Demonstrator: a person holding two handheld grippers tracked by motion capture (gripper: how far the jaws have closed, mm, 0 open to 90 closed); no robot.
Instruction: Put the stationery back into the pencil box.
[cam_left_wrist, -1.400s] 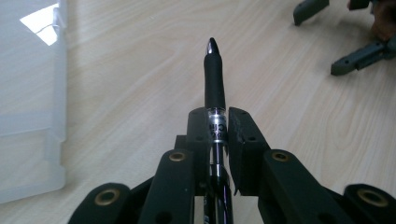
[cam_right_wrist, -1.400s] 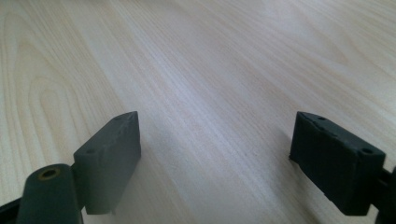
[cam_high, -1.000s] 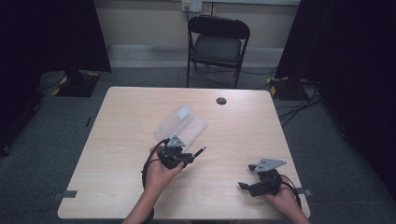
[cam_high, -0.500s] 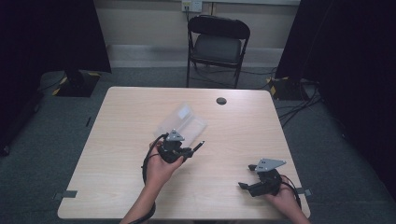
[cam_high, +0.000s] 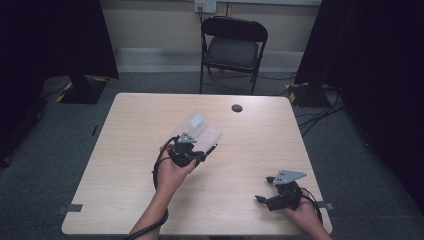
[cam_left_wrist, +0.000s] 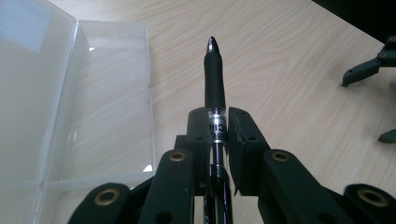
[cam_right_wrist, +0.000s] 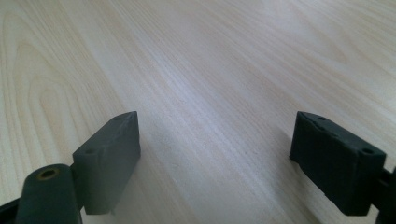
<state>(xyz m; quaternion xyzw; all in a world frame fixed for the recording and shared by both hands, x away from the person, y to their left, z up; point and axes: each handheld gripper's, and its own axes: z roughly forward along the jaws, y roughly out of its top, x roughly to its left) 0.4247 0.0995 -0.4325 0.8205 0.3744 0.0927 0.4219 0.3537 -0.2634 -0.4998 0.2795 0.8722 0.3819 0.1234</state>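
- The left gripper (cam_left_wrist: 219, 140) is clamped on a black pen (cam_left_wrist: 215, 79); the pen's tip points past the jaws, held just beside an open clear plastic case (cam_left_wrist: 70, 93) on the wooden table (cam_high: 125, 150)
- The right gripper (cam_right_wrist: 215, 158) rests near the table's front right corner; its jaws stand wide apart, holding nothing

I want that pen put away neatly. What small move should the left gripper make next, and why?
Probably swing the left gripper sideways over the open clear box and lower it. Its jaws are shut on the pen, which hangs over bare table beside the box wall, so letting go now would likely miss the box.
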